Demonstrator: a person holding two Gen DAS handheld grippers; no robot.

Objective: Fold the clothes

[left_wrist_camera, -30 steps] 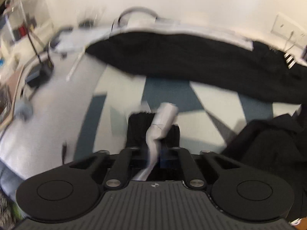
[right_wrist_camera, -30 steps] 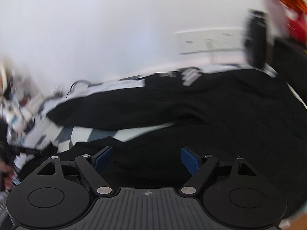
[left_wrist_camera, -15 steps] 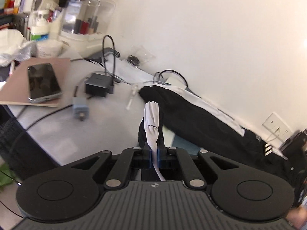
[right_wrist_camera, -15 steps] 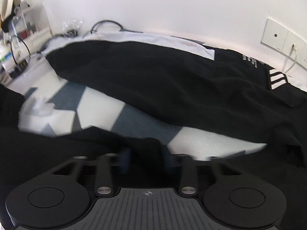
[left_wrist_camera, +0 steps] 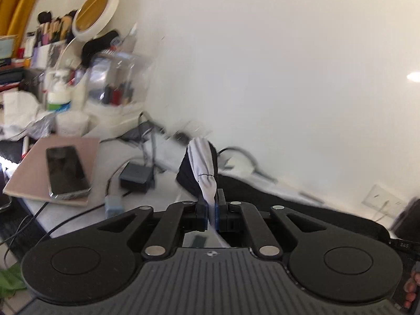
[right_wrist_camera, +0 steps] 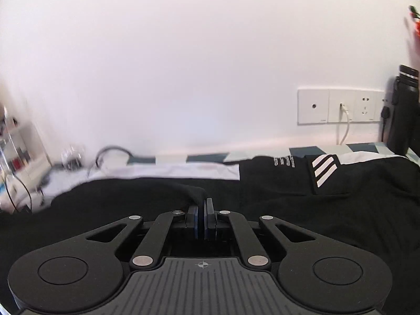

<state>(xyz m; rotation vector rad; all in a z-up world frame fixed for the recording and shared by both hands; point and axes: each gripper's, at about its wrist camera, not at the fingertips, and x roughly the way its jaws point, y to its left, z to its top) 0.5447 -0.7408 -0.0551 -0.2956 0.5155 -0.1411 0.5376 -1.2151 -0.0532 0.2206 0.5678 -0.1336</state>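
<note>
A black garment with white panels and white stripes [right_wrist_camera: 323, 176] lies spread along the wall on a patterned surface. In the left wrist view my left gripper [left_wrist_camera: 211, 210] is shut on a bunched white and black edge of the garment [left_wrist_camera: 203, 165], which stands up above the jaws. In the right wrist view my right gripper [right_wrist_camera: 202, 216] is shut on a rolled black fold of the same garment [right_wrist_camera: 189, 193]. The rest of the black cloth [left_wrist_camera: 302, 210] trails off to the right behind the left gripper.
A phone [left_wrist_camera: 67, 172] lies on a brown board at the left, near a charger block [left_wrist_camera: 136, 177] and cables. Cluttered bottles and a clear box [left_wrist_camera: 115, 84] stand by the wall. Wall sockets [right_wrist_camera: 338, 106] and a black bottle [right_wrist_camera: 403, 110] are at the right.
My left gripper rose and swung left with the cloth edge in it, now facing the cluttered shelf. The right gripper's jaws closed on a black fold and it moved toward the wall.
</note>
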